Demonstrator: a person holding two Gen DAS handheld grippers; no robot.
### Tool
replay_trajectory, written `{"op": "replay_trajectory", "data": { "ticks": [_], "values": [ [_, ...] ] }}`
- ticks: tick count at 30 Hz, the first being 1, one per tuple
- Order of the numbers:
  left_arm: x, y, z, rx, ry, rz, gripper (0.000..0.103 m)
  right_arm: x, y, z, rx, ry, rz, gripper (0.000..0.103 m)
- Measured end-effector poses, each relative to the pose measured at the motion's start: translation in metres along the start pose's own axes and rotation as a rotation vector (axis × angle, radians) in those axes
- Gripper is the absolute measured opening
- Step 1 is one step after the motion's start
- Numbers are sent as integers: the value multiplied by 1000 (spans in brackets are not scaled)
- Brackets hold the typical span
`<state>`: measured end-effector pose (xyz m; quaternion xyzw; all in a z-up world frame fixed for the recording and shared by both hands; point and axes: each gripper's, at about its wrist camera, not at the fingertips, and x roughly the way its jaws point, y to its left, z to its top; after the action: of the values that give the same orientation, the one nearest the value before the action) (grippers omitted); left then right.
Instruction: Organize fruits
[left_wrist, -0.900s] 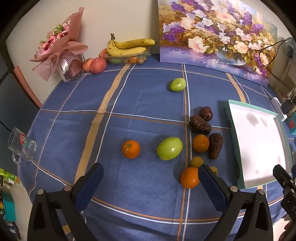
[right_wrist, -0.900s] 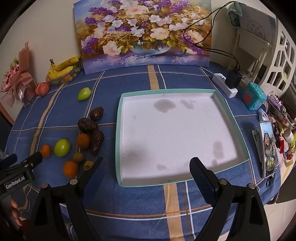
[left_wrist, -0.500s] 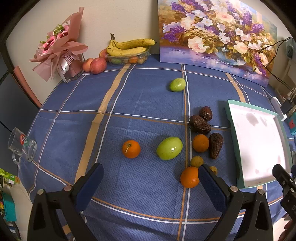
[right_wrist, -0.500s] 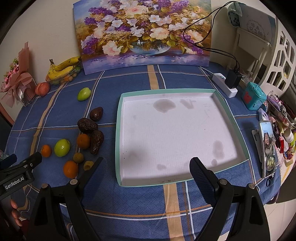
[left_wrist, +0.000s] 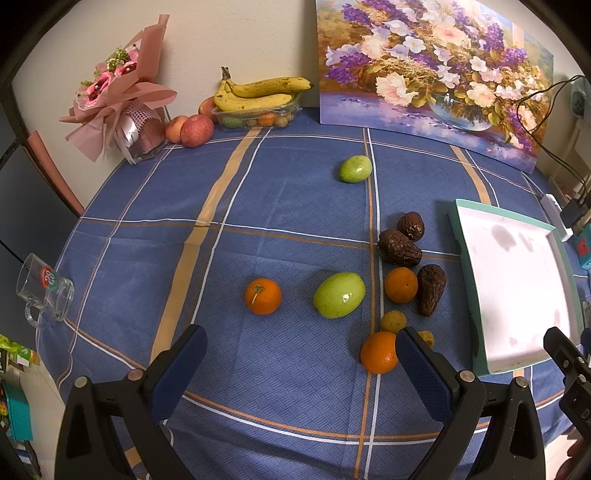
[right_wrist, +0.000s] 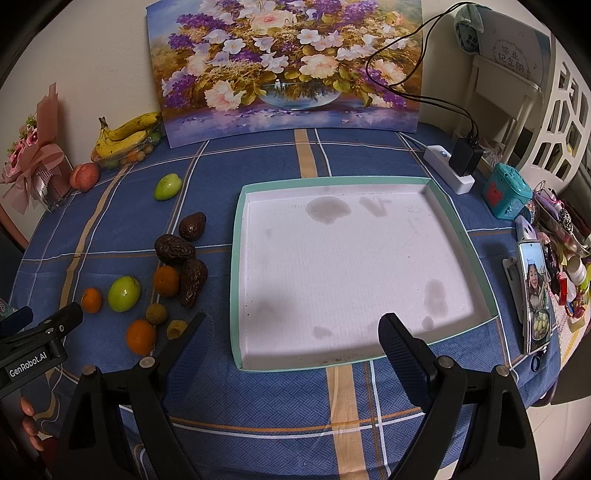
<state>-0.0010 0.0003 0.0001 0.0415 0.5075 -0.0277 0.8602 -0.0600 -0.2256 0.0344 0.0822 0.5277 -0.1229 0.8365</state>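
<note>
A blue checked tablecloth (left_wrist: 258, 206) covers the table. On its right side lies a white tray (right_wrist: 351, 266) with a teal rim, holding no fruit. Left of the tray sits the loose fruit: two green fruits (left_wrist: 339, 294), three oranges (left_wrist: 262, 296), three dark wrinkled fruits (left_wrist: 399, 247) and two small yellowish ones (left_wrist: 393, 321), perhaps longans. The left gripper (left_wrist: 299, 369) hovers wide open above the cloth near the oranges; the right gripper (right_wrist: 291, 343) hangs wide open over the tray's near edge.
</note>
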Motion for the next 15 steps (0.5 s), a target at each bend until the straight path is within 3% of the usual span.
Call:
{"op": "replay_trajectory", "data": {
  "ticks": [15],
  "values": [
    [1,2,-1,1,0,-4,103,0,0,1,0,2,0,91]
  ]
}}
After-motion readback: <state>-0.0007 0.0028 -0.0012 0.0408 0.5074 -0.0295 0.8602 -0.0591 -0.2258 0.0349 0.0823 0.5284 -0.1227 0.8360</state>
